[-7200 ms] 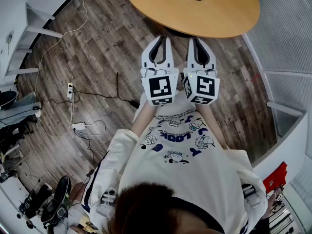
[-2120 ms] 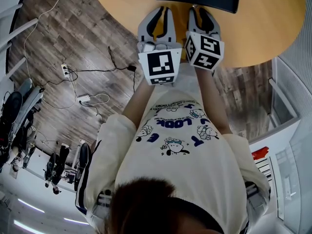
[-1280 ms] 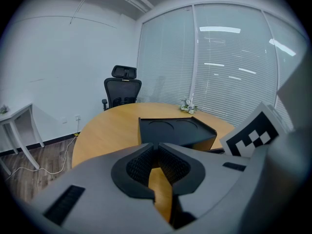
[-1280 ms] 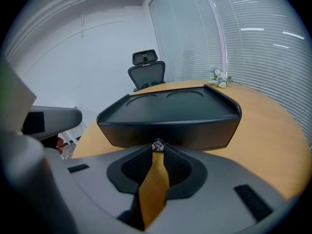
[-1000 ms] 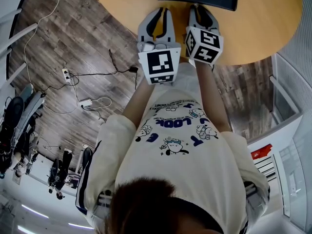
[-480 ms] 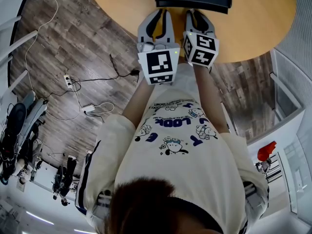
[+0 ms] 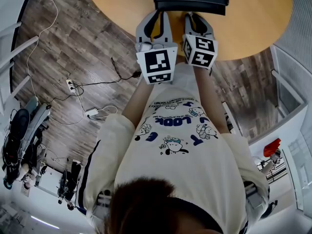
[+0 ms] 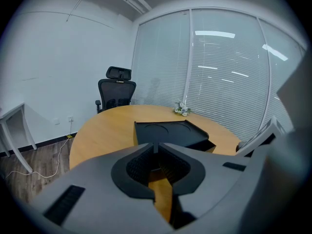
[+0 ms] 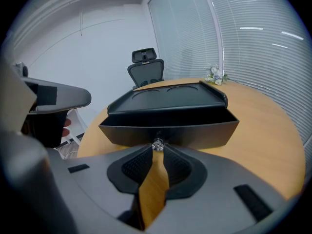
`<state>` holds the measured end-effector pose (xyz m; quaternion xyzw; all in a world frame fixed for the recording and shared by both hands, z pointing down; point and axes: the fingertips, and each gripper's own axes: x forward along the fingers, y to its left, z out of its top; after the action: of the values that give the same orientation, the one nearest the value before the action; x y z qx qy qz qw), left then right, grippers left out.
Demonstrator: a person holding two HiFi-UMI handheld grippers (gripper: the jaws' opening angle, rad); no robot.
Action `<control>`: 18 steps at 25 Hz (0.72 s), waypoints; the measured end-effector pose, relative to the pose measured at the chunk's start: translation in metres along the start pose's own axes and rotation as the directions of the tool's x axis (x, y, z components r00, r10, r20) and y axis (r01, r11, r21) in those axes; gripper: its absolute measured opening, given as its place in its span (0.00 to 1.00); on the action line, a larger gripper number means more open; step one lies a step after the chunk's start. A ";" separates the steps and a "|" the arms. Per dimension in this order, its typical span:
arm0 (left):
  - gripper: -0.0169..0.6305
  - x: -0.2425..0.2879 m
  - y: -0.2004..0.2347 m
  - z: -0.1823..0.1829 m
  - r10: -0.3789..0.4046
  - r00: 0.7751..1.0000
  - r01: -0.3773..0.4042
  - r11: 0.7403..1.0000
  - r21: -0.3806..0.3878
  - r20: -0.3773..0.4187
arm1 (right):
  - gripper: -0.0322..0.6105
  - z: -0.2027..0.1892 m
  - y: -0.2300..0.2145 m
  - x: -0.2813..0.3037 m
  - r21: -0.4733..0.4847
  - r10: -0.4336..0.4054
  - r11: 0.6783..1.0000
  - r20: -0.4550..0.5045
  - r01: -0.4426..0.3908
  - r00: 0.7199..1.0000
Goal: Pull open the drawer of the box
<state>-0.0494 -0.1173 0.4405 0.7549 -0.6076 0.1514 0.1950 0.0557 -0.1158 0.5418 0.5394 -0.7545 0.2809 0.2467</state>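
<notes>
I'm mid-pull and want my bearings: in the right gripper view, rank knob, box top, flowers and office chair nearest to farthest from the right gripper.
1. Knob: pinched at the right gripper's tips.
2. Box top: just behind, centre.
3. Flowers on the table's far right edge and office chair behind it, left: too close to call.

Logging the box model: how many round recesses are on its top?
2, side by side on top of the box: the left recess and the right recess. The right gripper view shows the whole top, so none seems hidden.
</notes>
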 end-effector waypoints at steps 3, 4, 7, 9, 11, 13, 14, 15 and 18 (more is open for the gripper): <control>0.09 0.000 0.000 0.000 -0.009 1.000 0.009 1.000 0.004 -0.002 | 0.18 -0.001 0.001 -0.001 0.007 -0.003 1.000 -0.001 0.003 1.000; 0.09 0.000 0.000 0.000 -0.013 1.000 0.013 1.000 0.005 -0.003 | 0.18 -0.002 0.000 -0.001 0.008 -0.005 1.000 -0.002 0.005 1.000; 0.09 0.001 -0.002 0.001 -0.026 1.000 0.026 1.000 0.011 -0.005 | 0.18 -0.004 0.001 -0.004 0.013 -0.008 1.000 -0.007 0.008 1.000; 0.09 0.001 -0.002 0.001 -0.034 0.999 0.034 0.999 0.016 -0.006 | 0.18 -0.006 0.002 -0.006 0.014 -0.010 1.000 -0.011 0.010 1.000; 0.09 0.001 -0.003 0.001 -0.040 0.999 0.040 0.999 0.023 -0.009 | 0.18 -0.008 0.002 -0.009 0.018 -0.012 1.000 -0.014 0.012 1.000; 0.09 0.001 -0.005 0.000 -0.046 0.999 0.046 0.999 0.025 -0.012 | 0.18 -0.010 0.002 -0.011 0.023 -0.013 1.000 -0.016 0.013 1.000; 0.09 0.001 -0.005 0.000 -0.048 0.999 0.049 0.998 0.026 -0.014 | 0.18 -0.011 0.002 -0.011 0.024 -0.013 1.000 -0.018 0.013 1.000; 0.09 0.001 -0.005 -0.001 -0.050 0.999 0.051 0.998 0.026 -0.016 | 0.18 -0.012 0.002 -0.012 0.025 -0.012 1.000 -0.020 0.012 1.000; 0.09 0.000 -0.005 -0.003 -0.055 0.998 0.056 0.998 0.025 -0.024 | 0.18 -0.014 0.003 -0.014 0.023 -0.011 1.000 -0.026 0.011 1.000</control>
<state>-0.0446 -0.1148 0.4428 0.7722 -0.5821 0.1624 0.1964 0.0579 -0.0956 0.5420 0.5426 -0.7450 0.2952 0.2518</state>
